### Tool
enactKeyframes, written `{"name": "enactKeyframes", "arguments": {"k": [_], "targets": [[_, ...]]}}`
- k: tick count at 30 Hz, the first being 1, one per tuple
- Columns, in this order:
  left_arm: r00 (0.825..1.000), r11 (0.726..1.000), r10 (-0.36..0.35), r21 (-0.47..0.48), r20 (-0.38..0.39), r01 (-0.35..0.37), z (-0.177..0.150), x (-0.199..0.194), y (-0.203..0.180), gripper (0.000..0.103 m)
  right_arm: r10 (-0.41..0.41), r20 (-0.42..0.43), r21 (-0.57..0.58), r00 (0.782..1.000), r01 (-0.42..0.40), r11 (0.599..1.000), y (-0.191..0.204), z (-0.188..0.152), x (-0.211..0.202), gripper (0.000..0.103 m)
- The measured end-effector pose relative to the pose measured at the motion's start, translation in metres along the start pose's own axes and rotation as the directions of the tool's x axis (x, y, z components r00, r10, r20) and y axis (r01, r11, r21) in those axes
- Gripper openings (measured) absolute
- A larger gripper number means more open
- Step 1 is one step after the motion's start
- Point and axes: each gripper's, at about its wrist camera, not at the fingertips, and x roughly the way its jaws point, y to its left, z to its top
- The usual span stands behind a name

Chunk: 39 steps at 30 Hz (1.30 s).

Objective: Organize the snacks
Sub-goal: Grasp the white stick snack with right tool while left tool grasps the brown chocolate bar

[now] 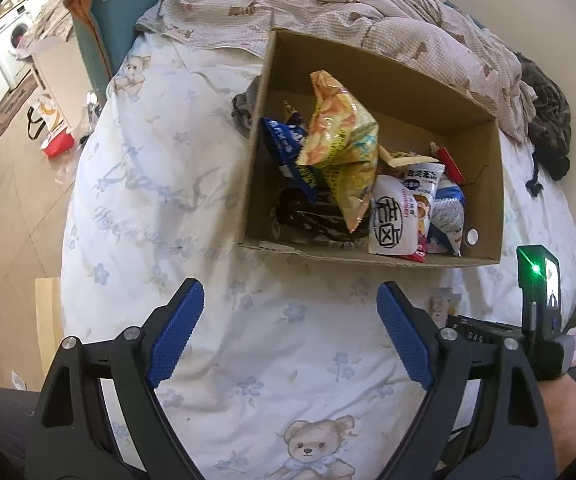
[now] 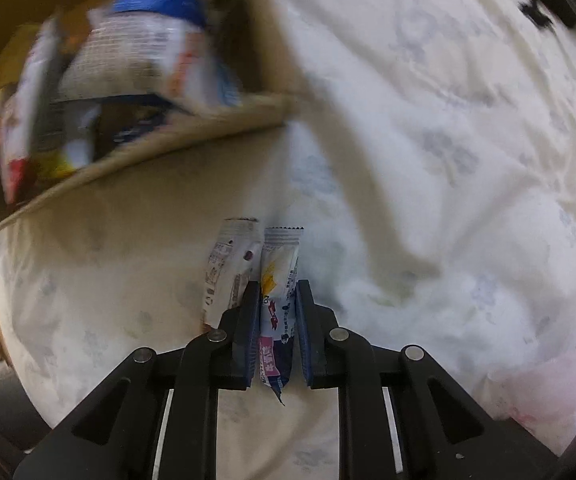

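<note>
A cardboard box (image 1: 488, 196) sits on the bed and holds several snack packs, among them a yellow chip bag (image 1: 344, 140), a blue pack (image 1: 283, 144) and a white pack (image 1: 394, 216). My left gripper (image 1: 288, 300) is open and empty over the sheet, in front of the box. My right gripper (image 2: 276, 286) is shut on a small white snack stick pack (image 2: 277, 276). A second similar stick pack (image 2: 227, 272) lies beside it on the left, outside the fingers. The box corner (image 2: 223, 120) shows blurred at upper left in the right wrist view. The right gripper's body (image 1: 540, 312) shows at the right of the left wrist view.
A white floral bedsheet (image 1: 167, 208) with a teddy bear print covers the bed. A crumpled beige blanket (image 1: 328, 4) lies behind the box and a dark cloth (image 1: 548, 120) at the far right. A teal pillow (image 1: 103, 12) is at back left. A pink cloth (image 2: 544, 396) is at lower right.
</note>
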Motion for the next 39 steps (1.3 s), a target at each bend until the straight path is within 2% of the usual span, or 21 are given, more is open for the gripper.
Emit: {"name": "enactKeyframes", "arguments": {"k": [3,5,6,8,10,14,21,28,29,30,31,32,33,34,36,39], "targets": [[1.000,1.000,-0.002,-0.014,-0.013,0.002,-0.001,0.004,0.003,0.086,0.083,0.021,-0.127,0.996,-0.079,0.989,0.029,-0.006,-0.006,0.018],[1.000,1.000,0.005,-0.019,-0.027,-0.006,-0.002,0.007,0.005,0.086,0.208,0.008,-0.203,0.978,-0.202,0.958,0.048,-0.012,-0.015,0.018],[0.999,1.000,0.010,-0.024,-0.034,-0.011,-0.002,0.010,0.007,0.086,0.238,0.025,-0.222,0.971,-0.227,0.948,0.052,-0.014,-0.023,0.018],[0.999,0.999,0.015,-0.030,-0.045,-0.016,-0.005,0.013,0.009,0.086,0.227,0.069,-0.216,0.971,-0.208,0.954,0.051,-0.014,-0.034,0.018],[0.998,1.000,0.013,-0.025,-0.061,-0.015,-0.008,0.018,0.007,0.086,0.235,0.071,-0.149,0.969,-0.223,0.963,0.038,-0.018,-0.038,0.018],[0.993,1.000,-0.010,-0.006,-0.118,0.009,-0.013,0.039,-0.007,0.086,0.168,0.082,-0.049,0.982,-0.165,0.985,0.012,-0.018,-0.040,0.018],[0.988,0.987,-0.006,0.160,-0.157,0.031,-0.029,0.073,-0.065,0.086,0.172,0.135,0.077,0.976,-0.183,0.980,-0.040,-0.018,-0.062,0.018],[0.977,0.971,0.005,0.234,-0.212,0.046,-0.046,0.116,-0.101,0.084,0.198,0.145,0.127,0.970,-0.216,0.968,-0.055,-0.026,-0.070,0.018],[0.974,0.972,-0.002,0.230,-0.225,0.055,-0.048,0.122,-0.103,0.076,0.200,0.143,0.128,0.969,-0.218,0.967,-0.057,-0.026,-0.071,0.018],[0.971,0.971,-0.012,0.229,-0.238,0.068,-0.049,0.126,-0.103,0.062,0.198,0.141,0.127,0.970,-0.216,0.968,-0.058,-0.027,-0.071,0.018],[0.970,0.966,-0.001,0.249,-0.243,0.063,-0.051,0.127,-0.103,0.013,0.196,0.139,0.125,0.971,-0.214,0.969,-0.058,-0.026,-0.072,0.018],[0.969,0.958,0.020,0.283,-0.246,0.052,-0.052,0.126,-0.105,0.011,0.197,0.137,0.121,0.971,-0.213,0.970,-0.056,-0.026,-0.072,0.018],[0.968,0.955,-0.022,0.281,-0.251,0.094,-0.051,0.121,-0.104,0.011,0.197,0.136,0.117,0.971,-0.213,0.970,-0.054,-0.026,-0.066,0.018],[0.972,0.958,-0.032,0.269,-0.233,0.096,-0.049,0.113,-0.102,0.011,0.199,0.136,0.114,0.971,-0.214,0.970,-0.051,-0.025,-0.066,0.018],[0.976,0.969,-0.008,0.239,-0.216,0.061,-0.047,0.102,-0.094,0.011,0.205,0.137,0.107,0.969,-0.220,0.969,-0.043,-0.025,-0.058,0.018],[0.972,0.979,0.003,0.198,-0.236,0.044,-0.050,0.093,-0.079,0.011,0.211,0.134,0.087,0.968,-0.224,0.971,-0.027,-0.026,-0.054,0.018]]}}
